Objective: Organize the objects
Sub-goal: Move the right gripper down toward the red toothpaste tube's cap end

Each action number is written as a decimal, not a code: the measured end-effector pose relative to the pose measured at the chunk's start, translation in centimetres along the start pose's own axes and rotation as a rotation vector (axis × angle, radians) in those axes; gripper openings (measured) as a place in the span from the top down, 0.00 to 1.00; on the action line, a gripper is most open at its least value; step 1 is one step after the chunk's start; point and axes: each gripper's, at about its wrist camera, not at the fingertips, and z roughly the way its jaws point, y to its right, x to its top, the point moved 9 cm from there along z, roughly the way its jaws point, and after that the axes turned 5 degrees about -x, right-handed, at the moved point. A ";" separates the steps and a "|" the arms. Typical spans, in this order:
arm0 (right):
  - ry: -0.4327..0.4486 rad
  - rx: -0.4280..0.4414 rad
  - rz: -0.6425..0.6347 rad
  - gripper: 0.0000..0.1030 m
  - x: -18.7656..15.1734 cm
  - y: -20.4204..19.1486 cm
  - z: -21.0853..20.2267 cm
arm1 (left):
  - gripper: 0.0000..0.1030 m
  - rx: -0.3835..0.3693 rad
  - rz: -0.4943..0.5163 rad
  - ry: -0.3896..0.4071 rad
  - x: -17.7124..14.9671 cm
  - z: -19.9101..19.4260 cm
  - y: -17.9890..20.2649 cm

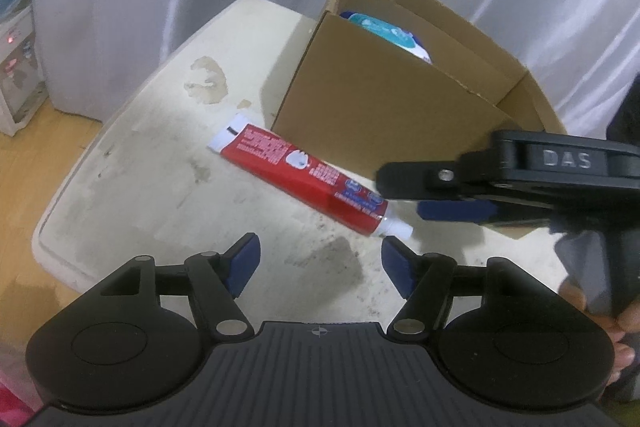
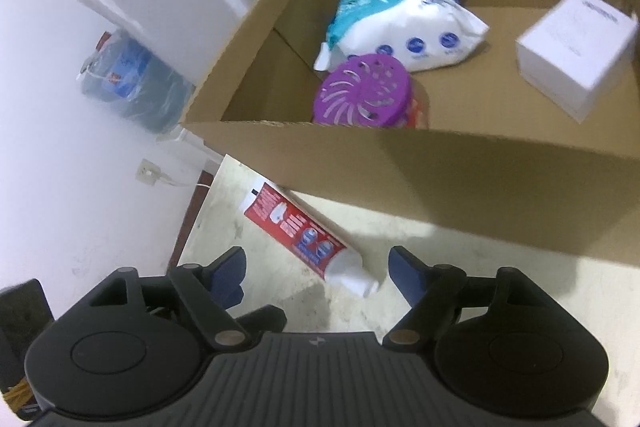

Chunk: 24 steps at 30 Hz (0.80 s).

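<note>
The toothpaste tube (image 2: 310, 241) lies on the counter (image 2: 460, 291), just ahead of the gaping, empty right hand-held gripper (image 2: 316, 271); the left hand-held gripper (image 1: 316, 263) likewise gapes.

A red toothpaste tube (image 1: 304, 179) with a white cap lies flat on the bench, just beside the open cardboard box (image 2: 460, 179).

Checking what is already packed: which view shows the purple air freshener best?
The right wrist view: the purple air freshener sits in the cardboard box beside the wipes pack. In the left wrist view the box wall hides it.
</note>
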 end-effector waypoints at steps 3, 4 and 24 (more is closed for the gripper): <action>0.016 -0.017 -0.042 0.26 0.5 -0.5 0.6 | 0.35 -0.009 0.000 -0.005 0.2 0.3 0.1; 0.017 -0.023 -0.054 0.26 0.7 -0.6 0.8 | 0.35 -0.011 0.002 -0.007 0.3 0.5 0.2; -0.140 0.097 0.042 0.35 -1.5 -1.2 3.6 | 0.35 -0.092 -0.036 -0.040 0.1 1.6 0.1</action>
